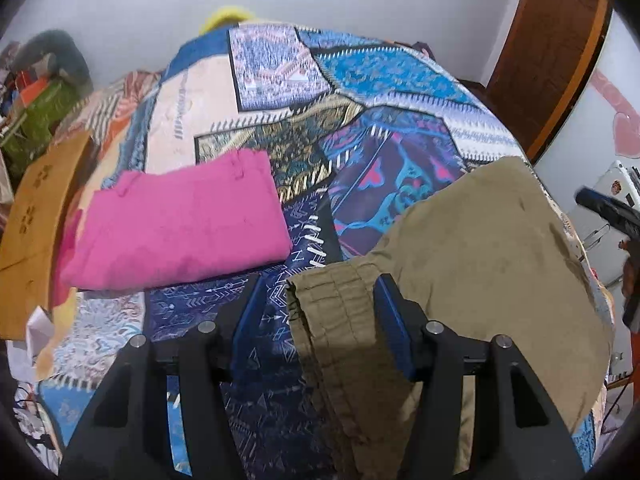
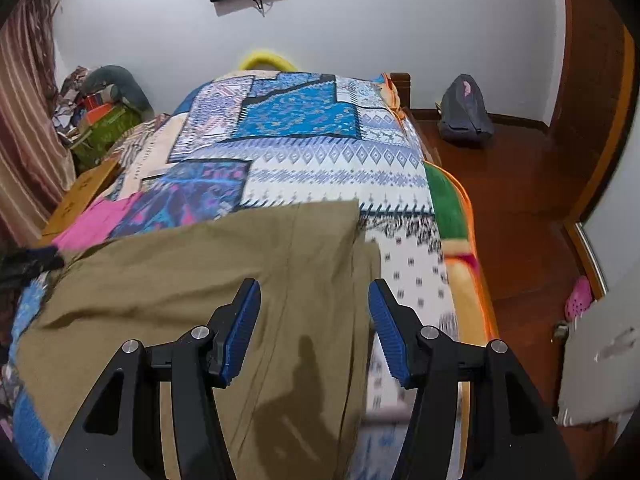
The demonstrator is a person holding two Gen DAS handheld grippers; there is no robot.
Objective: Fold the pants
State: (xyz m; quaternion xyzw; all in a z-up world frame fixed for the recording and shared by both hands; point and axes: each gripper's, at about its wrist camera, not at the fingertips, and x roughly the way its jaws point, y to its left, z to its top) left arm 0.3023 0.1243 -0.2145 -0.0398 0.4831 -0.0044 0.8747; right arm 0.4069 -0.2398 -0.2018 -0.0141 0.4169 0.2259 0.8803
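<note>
Both grippers stand wide, holding nothing: the left gripper (image 1: pixel 318 280) over the ribbed waistband edge of the khaki pants (image 1: pixel 472 264), the right gripper (image 2: pixel 314 288) above their flat cloth near its right edge. One pair of khaki pants lies spread on the patchwork bedspread (image 2: pixel 304 152), its near end cut off below both views. Beyond, to the left, sits one folded pink garment (image 1: pixel 180 228) (what kind of garment I cannot tell). Farther off stands one grey backpack (image 2: pixel 464 112) on the floor.
</note>
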